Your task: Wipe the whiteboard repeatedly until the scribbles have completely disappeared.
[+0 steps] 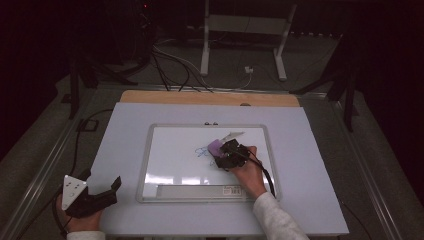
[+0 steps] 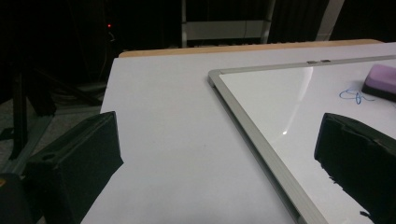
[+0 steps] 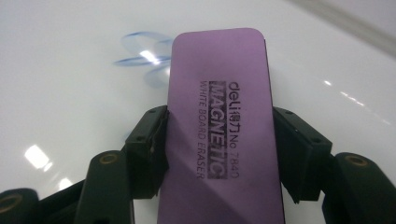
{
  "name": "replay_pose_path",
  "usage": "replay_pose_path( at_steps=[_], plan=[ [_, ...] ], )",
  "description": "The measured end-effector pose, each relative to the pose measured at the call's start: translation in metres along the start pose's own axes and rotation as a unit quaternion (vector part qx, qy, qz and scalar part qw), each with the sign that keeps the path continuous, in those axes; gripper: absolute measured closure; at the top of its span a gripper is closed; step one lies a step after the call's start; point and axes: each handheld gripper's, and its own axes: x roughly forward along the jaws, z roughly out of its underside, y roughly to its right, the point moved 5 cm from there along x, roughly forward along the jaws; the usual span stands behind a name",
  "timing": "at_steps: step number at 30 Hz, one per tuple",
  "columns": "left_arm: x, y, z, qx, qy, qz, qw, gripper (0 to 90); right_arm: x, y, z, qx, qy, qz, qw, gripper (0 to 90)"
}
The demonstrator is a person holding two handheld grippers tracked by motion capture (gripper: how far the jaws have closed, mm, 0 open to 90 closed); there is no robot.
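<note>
So the right gripper (image 1: 223,150) is out over the middle of the whiteboard (image 1: 150,165), pinching a purple eraser (image 3: 224,126) by its long sides. In the right gripper view the two black jaws press in on the left and right edges of the eraser, roughly at its midsection, and the far half sticks out past the jaws. The label on top reads "MAGNETIC WHITE BOARD ERASER". The far end of the eraser sits right beside some blue marker scribbles (image 3: 140,58), and the high view puts those scribbles just to its left, near the centre of the board.

The left gripper (image 1: 95,192) is well apart from all that, down at the near left corner of the white bench (image 1: 310,165), off the whiteboard entirely. Its jaws are spread wide with nothing between them, just bare bench top. From its own view the eraser shows up far off at the right edge, lying on the board.
</note>
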Motion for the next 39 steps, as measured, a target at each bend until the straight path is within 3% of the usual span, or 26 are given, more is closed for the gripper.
replay_pose_path(
  at_steps=[4, 7, 9, 11, 13, 14, 17, 19, 20, 21, 23, 24, 26, 29, 31, 32, 35, 36, 37, 39],
  plan=[
    [-0.001, 0.001, -0.001, 0.002, 0.002, 0.000, 1.0000, 1.3, -0.004, -0.018, 0.003, -0.044, -0.007, -0.025, 0.9987, 41.0],
    [-0.002, 0.000, -0.001, 0.002, 0.002, -0.001, 1.0000, 1.3, -0.004, -0.011, 0.003, -0.037, -0.008, -0.015, 0.9992, 41.1],
    [-0.001, 0.000, -0.001, 0.001, 0.002, -0.001, 1.0000, 1.3, -0.004, 0.003, 0.003, -0.025, -0.009, 0.021, 0.9994, 41.1],
    [-0.001, 0.000, 0.000, 0.001, 0.001, -0.001, 1.0000, 1.3, -0.003, 0.007, 0.004, -0.003, -0.008, 0.011, 0.9999, 41.1],
    [0.000, 0.001, 0.000, 0.001, 0.000, 0.000, 1.0000, 1.3, -0.004, 0.003, 0.004, -0.011, -0.008, 0.009, 0.9999, 41.0],
    [0.000, 0.001, 0.000, 0.001, -0.001, 0.000, 1.0000, 1.3, -0.005, -0.007, 0.005, -0.021, -0.008, -0.026, 0.9994, 41.0],
    [0.000, 0.001, 0.000, 0.002, 0.000, 0.000, 1.0000, 1.3, -0.006, -0.012, 0.005, -0.035, -0.009, -0.023, 0.9991, 41.1],
    [-0.001, 0.001, -0.001, 0.002, 0.002, -0.001, 1.0000, 1.3, -0.005, -0.003, 0.003, -0.031, -0.010, 0.006, 0.9995, 41.1],
    [-0.001, 0.001, -0.001, 0.002, 0.002, -0.001, 1.0000, 1.3, -0.005, -0.003, 0.003, -0.031, -0.010, 0.006, 0.9995, 41.1],
    [-0.001, 0.000, -0.001, 0.001, 0.002, -0.002, 1.0000, 1.3, -0.003, 0.011, 0.002, -0.027, -0.008, 0.057, 0.9980, 41.1],
    [-0.001, 0.000, 0.000, 0.000, 0.001, -0.001, 1.0000, 1.3, -0.003, 0.017, 0.002, -0.017, -0.008, 0.070, 0.9974, 41.1],
    [0.000, 0.000, 0.000, 0.000, 0.000, -0.001, 1.0000, 1.3, -0.002, 0.020, 0.002, -0.004, -0.008, 0.062, 0.9980, 41.0],
    [0.000, 0.000, 0.000, 0.000, 0.000, 0.000, 1.0000, 1.3, -0.003, 0.015, 0.003, -0.014, -0.009, 0.063, 0.9979, 41.0],
    [0.000, 0.001, 0.000, 0.002, 0.000, 0.000, 1.0000, 1.3, -0.004, -0.005, 0.003, -0.035, -0.008, 0.002, 0.9993, 41.0],
    [0.000, 0.001, -0.001, 0.004, 0.001, 0.000, 1.0000, 1.3, -0.004, -0.020, 0.003, -0.045, -0.011, -0.055, 0.9974, 41.0],
    [-0.001, 0.001, -0.001, 0.003, 0.002, -0.001, 1.0000, 1.3, -0.004, -0.020, 0.003, -0.045, -0.011, -0.055, 0.9974, 41.0],
    [-0.001, 0.000, 0.000, 0.001, 0.001, -0.002, 1.0000, 1.3, -0.003, -0.015, 0.002, -0.037, -0.014, -0.044, 0.9983, 41.0],
    [-0.001, 0.000, 0.000, 0.001, 0.001, -0.002, 1.0000, 1.3, -0.002, -0.002, 0.001, -0.019, -0.014, -0.009, 0.9997, 41.0],
    [-0.001, 0.000, 0.000, 0.001, 0.002, -0.002, 1.0000, 1.3, -0.002, -0.002, 0.001, -0.019, -0.014, -0.009, 0.9997, 41.0],
    [-0.001, 0.000, -0.001, 0.000, 0.003, -0.002, 1.0000, 1.3, 0.000, 0.014, 0.000, 0.004, -0.013, 0.017, 0.9998, 41.0]
  ],
)
